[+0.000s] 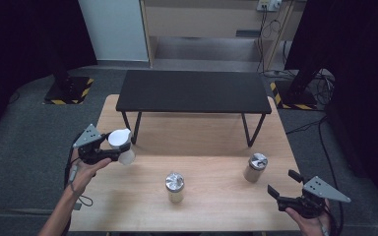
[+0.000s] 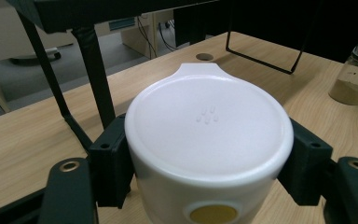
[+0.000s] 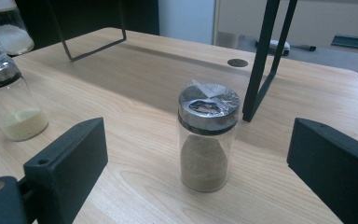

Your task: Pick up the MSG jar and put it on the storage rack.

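Observation:
My left gripper [image 1: 118, 153] is shut on a white plastic jar with a white lid [image 1: 120, 143], held above the left side of the wooden table [image 1: 211, 132]. In the left gripper view both black pads press the sides of the white jar [image 2: 209, 140]. A glass jar with a foil-covered metal cap [image 1: 175, 187] stands at the table's middle front, holding pale yellow powder. Another capped glass jar [image 1: 254, 167] with tan powder stands right of it. My right gripper [image 1: 281, 185] is open near the front right corner, pointing at that tan-powder jar [image 3: 207, 137], which stands beyond its jaws.
A low black shelf on thin metal legs [image 1: 193, 91] stands across the far half of the table. One leg of the black shelf [image 3: 261, 60] rises just behind the tan-powder jar. The yellow-powder jar [image 3: 11, 105] sits at the left in the right gripper view.

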The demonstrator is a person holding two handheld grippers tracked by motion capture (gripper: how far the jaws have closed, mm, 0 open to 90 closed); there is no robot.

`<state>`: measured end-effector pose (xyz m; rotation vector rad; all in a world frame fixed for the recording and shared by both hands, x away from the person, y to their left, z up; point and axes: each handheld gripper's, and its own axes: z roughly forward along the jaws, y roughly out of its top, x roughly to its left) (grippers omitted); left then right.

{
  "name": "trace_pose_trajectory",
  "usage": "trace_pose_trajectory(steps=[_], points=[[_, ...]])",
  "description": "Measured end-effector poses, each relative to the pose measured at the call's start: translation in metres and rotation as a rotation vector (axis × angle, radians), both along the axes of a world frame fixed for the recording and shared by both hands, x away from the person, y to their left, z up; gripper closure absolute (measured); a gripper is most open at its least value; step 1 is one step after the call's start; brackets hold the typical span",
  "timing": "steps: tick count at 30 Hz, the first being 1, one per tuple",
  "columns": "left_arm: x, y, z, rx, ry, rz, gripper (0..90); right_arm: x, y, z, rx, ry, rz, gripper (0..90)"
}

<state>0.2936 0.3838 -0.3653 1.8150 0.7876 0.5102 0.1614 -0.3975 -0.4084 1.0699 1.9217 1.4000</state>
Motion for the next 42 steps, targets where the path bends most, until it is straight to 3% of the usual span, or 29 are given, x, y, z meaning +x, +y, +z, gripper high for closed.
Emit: trace_pose_trajectory(steps=[6, 21, 29, 42], points=[[0.004, 0.0, 0.014, -0.017, 0.002, -0.032, 29.6, 0.0, 0.0, 0.0, -0.001, 0.001, 0.0, 5.4], [0.019, -0.009, 0.057, 0.019, -0.017, -0.108, 29.6, 0.001, 0.0, 0.0, -0.001, 0.002, 0.004, 5.4], [0.03, -0.011, 0.08, 0.005, -0.011, -0.137, 29.6, 0.001, 0.0, 0.0, -0.002, 0.003, 0.005, 5.4], [0.049, -0.026, 0.125, 0.038, -0.013, -0.147, 29.6, 0.001, -0.001, -0.001, 0.002, 0.002, 0.004, 5.5]])
